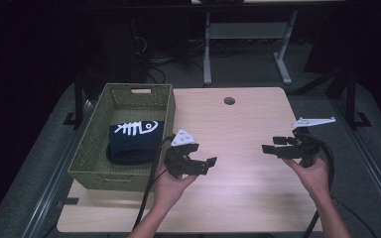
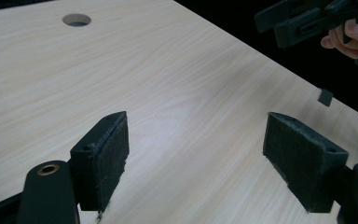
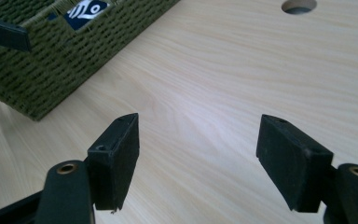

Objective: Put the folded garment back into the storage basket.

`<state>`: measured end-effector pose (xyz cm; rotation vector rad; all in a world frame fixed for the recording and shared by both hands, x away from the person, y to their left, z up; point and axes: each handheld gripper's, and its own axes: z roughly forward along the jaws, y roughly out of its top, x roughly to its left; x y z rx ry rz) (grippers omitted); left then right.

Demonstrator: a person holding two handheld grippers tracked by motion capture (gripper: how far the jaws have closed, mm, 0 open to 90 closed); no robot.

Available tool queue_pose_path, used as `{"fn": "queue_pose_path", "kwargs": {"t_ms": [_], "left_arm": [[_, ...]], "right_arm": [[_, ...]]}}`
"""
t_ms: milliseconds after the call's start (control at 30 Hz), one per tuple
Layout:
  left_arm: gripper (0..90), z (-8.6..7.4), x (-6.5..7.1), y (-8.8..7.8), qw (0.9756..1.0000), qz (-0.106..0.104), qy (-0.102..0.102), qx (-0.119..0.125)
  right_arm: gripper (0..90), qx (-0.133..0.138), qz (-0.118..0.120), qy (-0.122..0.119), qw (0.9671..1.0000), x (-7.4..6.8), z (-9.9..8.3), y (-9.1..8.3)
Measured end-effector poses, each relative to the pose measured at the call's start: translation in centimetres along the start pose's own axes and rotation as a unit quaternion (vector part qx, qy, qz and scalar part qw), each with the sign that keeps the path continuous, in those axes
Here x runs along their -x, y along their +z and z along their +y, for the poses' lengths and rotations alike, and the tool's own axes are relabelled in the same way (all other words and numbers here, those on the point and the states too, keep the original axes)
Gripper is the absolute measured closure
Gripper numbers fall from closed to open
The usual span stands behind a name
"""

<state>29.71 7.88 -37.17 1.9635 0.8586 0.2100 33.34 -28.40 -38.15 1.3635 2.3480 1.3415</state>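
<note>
A green woven basket [image 1: 94,166] stands on the left part of the light wooden table [image 1: 243,124]. Inside it lies a folded dark navy garment [image 1: 134,139] with a white fishbone print. My left gripper [image 1: 201,154] hovers just right of the basket's near corner, open, nothing between its jaws [image 2: 196,135]. My right gripper [image 1: 273,144] is held over the table's right side, jaws pointing left toward the other one, open and empty [image 3: 198,126]. The basket [image 3: 51,56] and a bit of the garment [image 3: 86,9] appear in the right gripper view.
A round cable hole [image 1: 229,100] sits near the table's far edge. Bare wood lies between the two grippers. Beyond the table are a desk's legs [image 1: 207,49] and dark floor. Cables trail from both grippers toward the near edge.
</note>
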Motion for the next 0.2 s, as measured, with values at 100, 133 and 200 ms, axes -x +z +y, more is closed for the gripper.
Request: {"fn": "queue_pose_path", "kwargs": {"t_ms": [100,133,200], "left_arm": [[22.3,-1.2,0.7,0.6,0.9999,-0.009,-0.004,0.001],[22.0,-1.5,1.0,0.7,0.9999,-0.012,0.000,0.000],[21.4,-1.9,1.5,0.8,0.9999,-0.013,0.006,0.000]], "right_arm": [[28.2,0.001,-0.008,0.006,0.9999,0.3,-2.2,-0.5],[27.8,0.002,-0.008,0.008,0.9999,0.3,-2.6,-0.6],[27.1,0.006,-0.011,0.008,0.9999,0.2,-3.2,-0.7]]}}
